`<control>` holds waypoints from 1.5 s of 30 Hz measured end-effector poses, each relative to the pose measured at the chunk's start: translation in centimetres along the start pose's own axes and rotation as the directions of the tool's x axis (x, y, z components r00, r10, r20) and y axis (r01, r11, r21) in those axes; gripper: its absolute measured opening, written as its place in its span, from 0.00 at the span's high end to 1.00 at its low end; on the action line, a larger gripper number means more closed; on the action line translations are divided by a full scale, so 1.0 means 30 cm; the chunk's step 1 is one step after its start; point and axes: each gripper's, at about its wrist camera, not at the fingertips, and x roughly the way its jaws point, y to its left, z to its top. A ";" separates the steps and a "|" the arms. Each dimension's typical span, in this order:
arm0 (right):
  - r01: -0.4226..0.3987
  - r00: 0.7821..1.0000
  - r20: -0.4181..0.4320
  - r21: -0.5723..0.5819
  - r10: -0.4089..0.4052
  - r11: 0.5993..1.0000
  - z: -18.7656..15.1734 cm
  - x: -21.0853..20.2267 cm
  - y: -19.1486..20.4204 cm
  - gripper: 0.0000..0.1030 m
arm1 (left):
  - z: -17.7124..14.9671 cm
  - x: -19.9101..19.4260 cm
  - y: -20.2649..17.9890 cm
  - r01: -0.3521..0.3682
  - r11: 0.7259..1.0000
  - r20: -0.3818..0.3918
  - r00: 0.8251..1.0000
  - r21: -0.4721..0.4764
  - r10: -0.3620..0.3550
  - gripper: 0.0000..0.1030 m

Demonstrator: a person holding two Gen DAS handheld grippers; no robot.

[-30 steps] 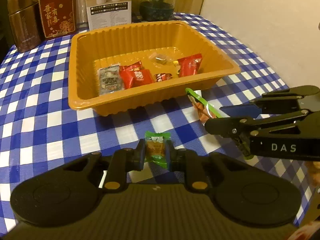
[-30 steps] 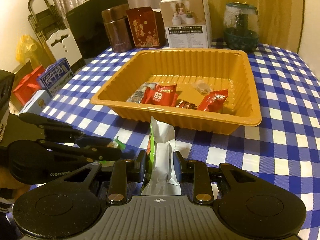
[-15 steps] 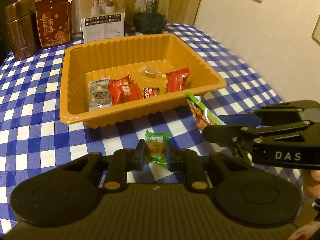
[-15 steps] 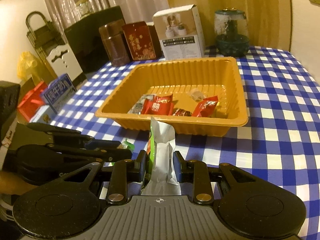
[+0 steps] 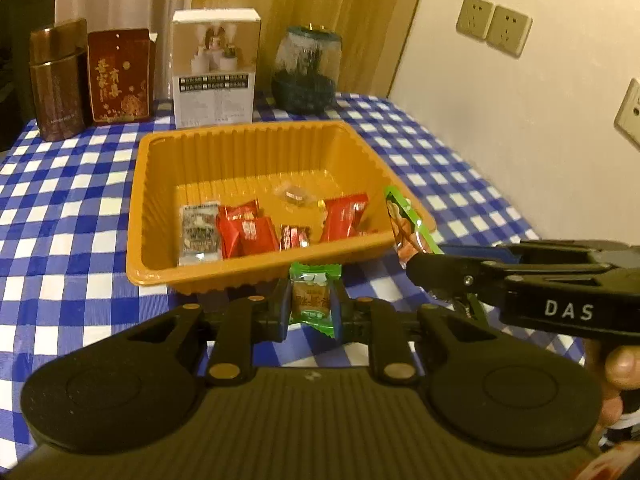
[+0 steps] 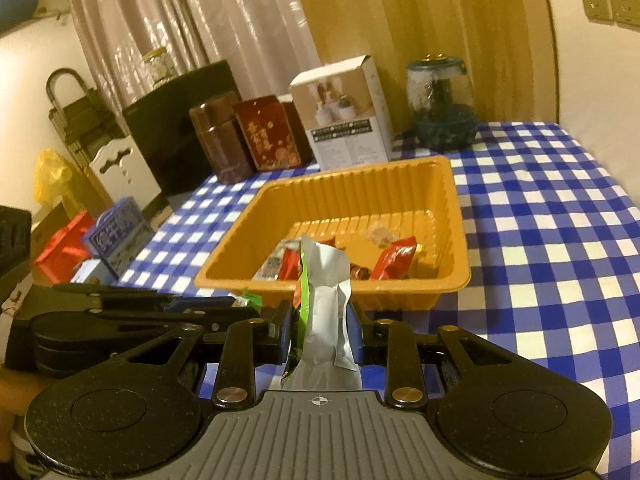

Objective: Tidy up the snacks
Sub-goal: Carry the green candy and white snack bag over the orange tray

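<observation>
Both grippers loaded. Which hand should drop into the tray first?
Probably right. Its packet already overlaps the tray near corner in the left wrist view, while the left gripper holds its candy short of the front wall.

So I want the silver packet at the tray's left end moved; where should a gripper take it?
Probably by its near short edge, coming straight down. The silver packet lies flat on the tray floor, its right side against the red packets, the tray wall close on its left, so only the ends look free.

Orange tray [image 5: 160, 208] on blue-and-white checked tablecloth [image 5: 72, 216]; green-wrapped candy [image 5: 314, 298], red packets [image 5: 246, 232] inside.
</observation>
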 end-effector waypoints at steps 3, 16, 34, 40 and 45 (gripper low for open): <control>0.008 1.000 0.022 0.019 -0.008 1.000 0.010 -0.002 -0.007 0.72 | 0.013 -0.007 0.003 -0.003 1.000 0.023 1.000 -0.013 0.003 0.83; 0.067 0.993 0.088 0.066 -0.073 0.996 0.053 0.018 -0.024 0.72 | 0.085 -0.015 0.040 -0.016 0.998 0.085 0.996 -0.062 0.021 0.83; 0.101 0.983 0.147 0.087 -0.113 0.991 0.134 0.093 -0.035 0.72 | 0.164 0.061 0.081 -0.036 0.995 0.097 0.994 -0.095 0.045 0.83; 0.108 0.980 0.157 0.101 -0.123 0.989 0.151 0.108 -0.047 0.72 | 0.190 0.093 0.100 -0.037 0.993 0.098 0.994 -0.111 0.048 0.83; 0.114 0.977 0.166 0.109 -0.131 0.988 0.173 0.132 -0.059 0.72 | 0.218 0.106 0.134 -0.041 0.989 0.111 0.992 -0.139 0.056 0.83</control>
